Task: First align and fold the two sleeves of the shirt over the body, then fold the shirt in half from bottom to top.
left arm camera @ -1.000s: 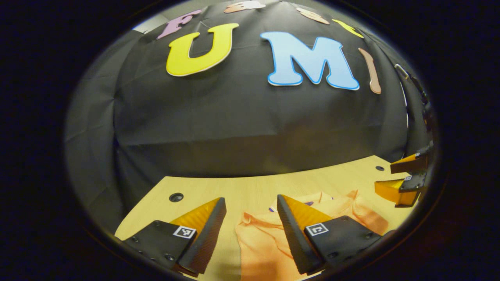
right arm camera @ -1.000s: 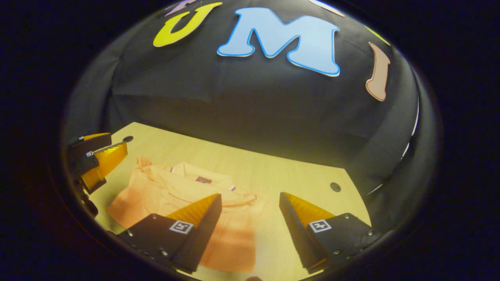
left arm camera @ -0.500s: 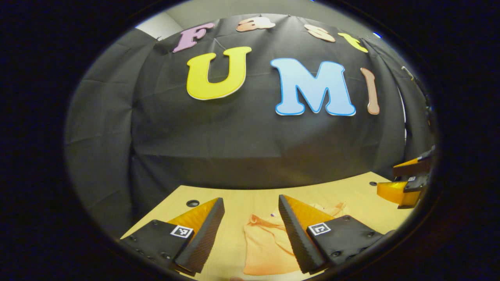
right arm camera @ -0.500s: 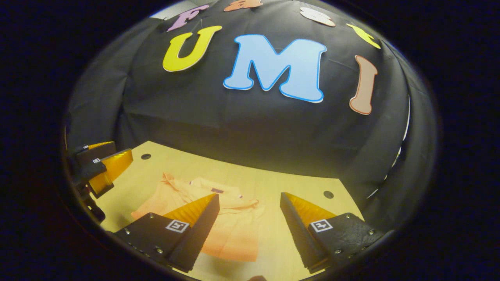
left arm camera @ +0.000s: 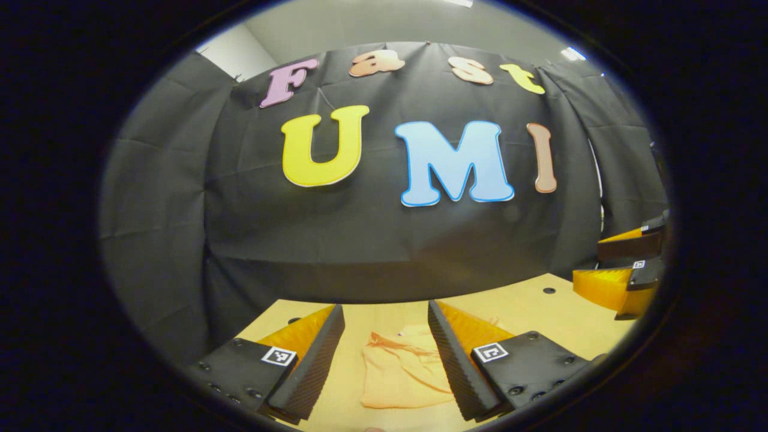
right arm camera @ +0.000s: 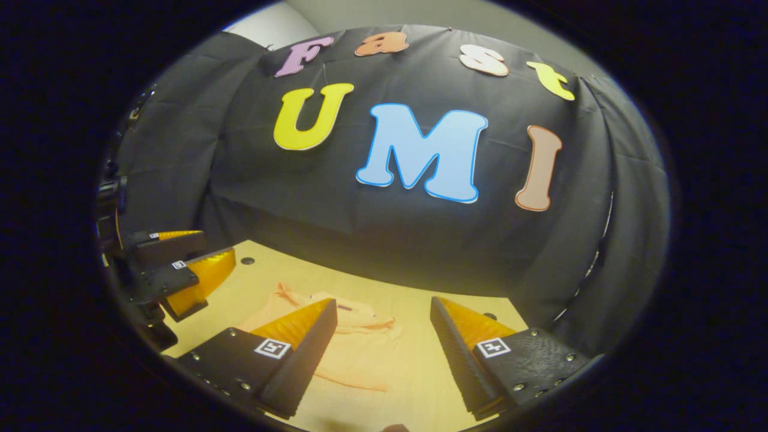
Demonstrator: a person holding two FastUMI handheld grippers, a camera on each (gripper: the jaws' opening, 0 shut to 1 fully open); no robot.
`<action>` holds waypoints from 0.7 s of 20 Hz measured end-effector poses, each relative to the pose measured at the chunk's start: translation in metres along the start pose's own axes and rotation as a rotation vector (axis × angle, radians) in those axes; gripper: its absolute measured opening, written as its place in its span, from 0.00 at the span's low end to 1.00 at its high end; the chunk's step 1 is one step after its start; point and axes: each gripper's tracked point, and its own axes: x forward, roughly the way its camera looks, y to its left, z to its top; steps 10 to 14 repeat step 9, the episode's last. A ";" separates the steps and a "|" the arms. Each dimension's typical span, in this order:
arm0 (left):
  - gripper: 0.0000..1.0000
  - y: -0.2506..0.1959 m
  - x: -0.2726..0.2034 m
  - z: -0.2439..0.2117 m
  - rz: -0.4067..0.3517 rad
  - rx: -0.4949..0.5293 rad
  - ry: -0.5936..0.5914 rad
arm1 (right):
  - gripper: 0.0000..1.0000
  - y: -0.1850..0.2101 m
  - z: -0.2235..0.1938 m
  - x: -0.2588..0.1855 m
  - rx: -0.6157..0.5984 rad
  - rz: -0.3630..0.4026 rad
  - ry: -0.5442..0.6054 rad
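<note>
Now, in the left gripper view, the left gripper (left arm camera: 384, 354) hangs above the table (left arm camera: 540, 312) with its fingers spread and nothing between them, and the folded orange shirt (left arm camera: 399, 375) lies flat on the wood beyond, towards the near edge. Further right, the right gripper (right arm camera: 381, 354) is likewise released above the table, the shirt (right arm camera: 354, 354) lying under its left finger.

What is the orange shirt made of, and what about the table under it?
The shirt looks like soft, matte knit cloth, maybe cotton: it lies limp and creased, with a floppy collar. The table looks like pale wood or a wood-look laminate: faint grain lines, a smooth, slightly shiny top and small round holes. Which one cannot be told.
</note>
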 end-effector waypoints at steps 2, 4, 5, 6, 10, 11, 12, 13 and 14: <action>0.92 -0.007 -0.019 0.004 0.008 -0.013 -0.009 | 0.96 -0.002 0.001 -0.017 0.016 0.019 -0.013; 0.92 -0.013 -0.039 0.009 0.018 -0.012 -0.017 | 0.97 -0.009 0.001 -0.034 0.018 0.024 -0.021; 0.92 -0.016 -0.046 0.011 0.022 -0.012 -0.021 | 0.97 -0.011 0.002 -0.041 0.022 0.029 -0.025; 0.92 -0.017 -0.058 0.012 0.030 -0.016 -0.022 | 0.97 -0.013 0.002 -0.049 0.037 0.035 -0.028; 0.92 -0.021 -0.078 0.010 0.042 -0.040 -0.027 | 0.97 -0.016 0.005 -0.065 0.098 0.049 -0.056; 0.92 -0.021 -0.078 0.010 0.042 -0.040 -0.027 | 0.97 -0.016 0.005 -0.065 0.098 0.049 -0.056; 0.92 -0.021 -0.078 0.010 0.042 -0.040 -0.027 | 0.97 -0.016 0.005 -0.065 0.098 0.049 -0.056; 0.92 -0.021 -0.078 0.010 0.042 -0.040 -0.027 | 0.97 -0.016 0.005 -0.065 0.098 0.049 -0.056; 0.92 -0.021 -0.078 0.010 0.042 -0.040 -0.027 | 0.97 -0.016 0.005 -0.065 0.098 0.049 -0.056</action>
